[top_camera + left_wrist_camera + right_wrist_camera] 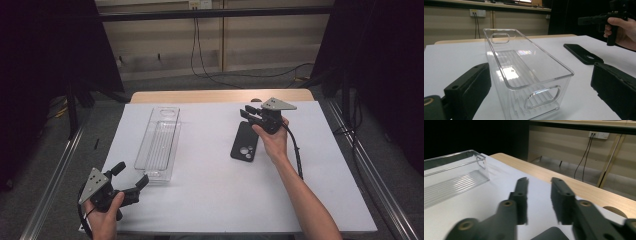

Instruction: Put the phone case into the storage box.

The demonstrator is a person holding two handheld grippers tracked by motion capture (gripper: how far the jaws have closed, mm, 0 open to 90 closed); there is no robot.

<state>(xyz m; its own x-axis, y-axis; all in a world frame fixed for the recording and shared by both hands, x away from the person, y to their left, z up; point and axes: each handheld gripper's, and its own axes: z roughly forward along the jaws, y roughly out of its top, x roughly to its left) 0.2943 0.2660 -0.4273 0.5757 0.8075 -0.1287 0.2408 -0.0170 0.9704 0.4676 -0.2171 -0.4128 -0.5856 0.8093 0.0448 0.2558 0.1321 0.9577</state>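
White sheet (210,190) covers wooden table (220,95); room perhaps dim

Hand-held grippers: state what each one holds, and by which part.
Nothing is held. The left hand-held gripper stands open around the near end of the clear bin, pads apart from it. The right hand-held gripper is above the phone case, nothing between its jaws.
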